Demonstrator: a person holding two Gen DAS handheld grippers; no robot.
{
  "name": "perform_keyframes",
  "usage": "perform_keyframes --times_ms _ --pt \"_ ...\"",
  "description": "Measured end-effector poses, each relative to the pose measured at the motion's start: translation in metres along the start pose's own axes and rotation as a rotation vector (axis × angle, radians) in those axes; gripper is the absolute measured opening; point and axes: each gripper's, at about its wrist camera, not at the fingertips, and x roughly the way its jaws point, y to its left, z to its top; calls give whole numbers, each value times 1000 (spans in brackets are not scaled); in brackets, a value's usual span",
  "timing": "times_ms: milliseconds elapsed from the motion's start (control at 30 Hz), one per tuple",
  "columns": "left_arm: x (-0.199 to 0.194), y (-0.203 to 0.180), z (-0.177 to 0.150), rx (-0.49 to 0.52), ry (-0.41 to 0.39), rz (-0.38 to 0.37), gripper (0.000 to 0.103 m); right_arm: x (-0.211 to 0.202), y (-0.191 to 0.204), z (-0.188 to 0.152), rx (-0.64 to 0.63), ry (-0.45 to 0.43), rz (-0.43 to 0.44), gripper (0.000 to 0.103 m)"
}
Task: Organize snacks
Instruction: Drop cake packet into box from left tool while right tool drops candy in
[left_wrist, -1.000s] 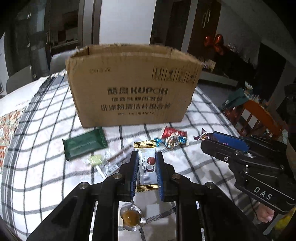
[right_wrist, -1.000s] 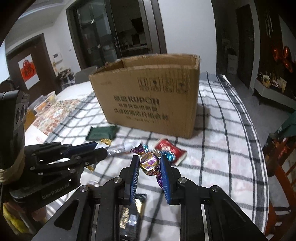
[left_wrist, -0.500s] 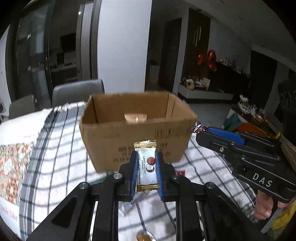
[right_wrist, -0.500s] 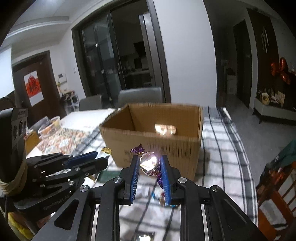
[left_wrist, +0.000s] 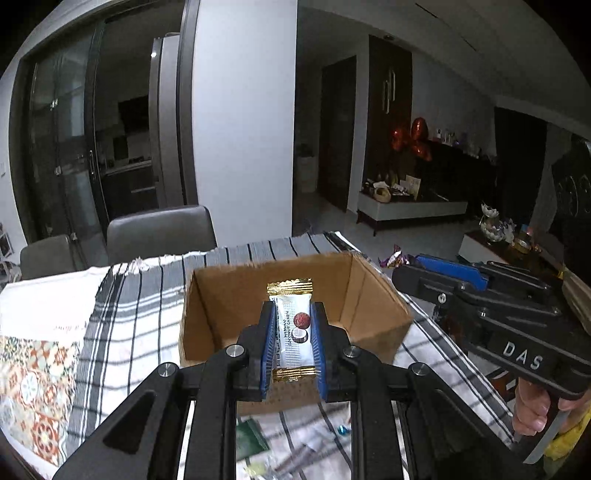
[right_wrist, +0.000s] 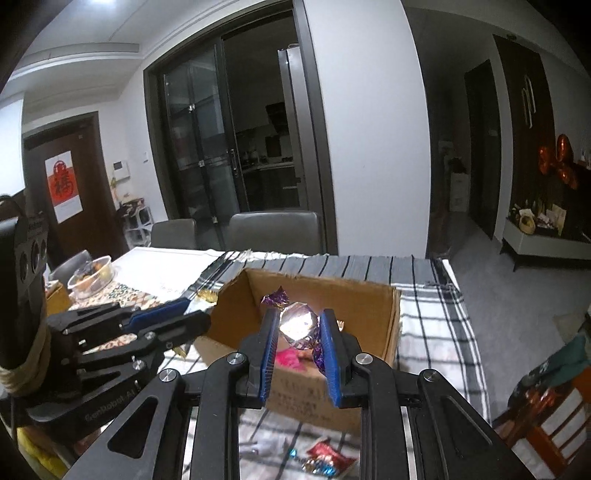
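Both grippers hang over the open cardboard box (left_wrist: 373, 295). The left gripper (left_wrist: 293, 345) jaws pinch a white snack bar (left_wrist: 293, 328); the right gripper (right_wrist: 298, 350) jaws clamp a foil candy (right_wrist: 297, 325). Released too early, either could strike the rim and drop onto the tabletop (left_wrist: 129, 325).

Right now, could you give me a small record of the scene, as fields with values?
left gripper: jaws shut on white snack bar with gold ends
right gripper: jaws shut on purple foil candy
cardboard box: open top, on checked tablecloth
held snacks: both in front of the box opening
left on cloth: red packet, green packet
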Motion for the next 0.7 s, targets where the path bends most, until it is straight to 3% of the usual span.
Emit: perform_keyframes --times_ms 167,533,600,633,667,700 --pt "10 5 19 15 -32 2 19 15 -9 7 23 3 -7 24" --pt "54 15 35 61 -14 -2 21 46 -16 13 31 24 -32 24" --pt "60 16 35 69 -7 10 29 49 -17 13 31 24 -39 25" --pt "61 18 35 67 -4 21 43 51 -17 13 30 28 -46 29" --pt "60 19 34 62 -7 28 48 52 -19 12 37 34 -54 42" --pt "58 20 33 60 -12 31 49 52 -18 10 45 33 -60 46"
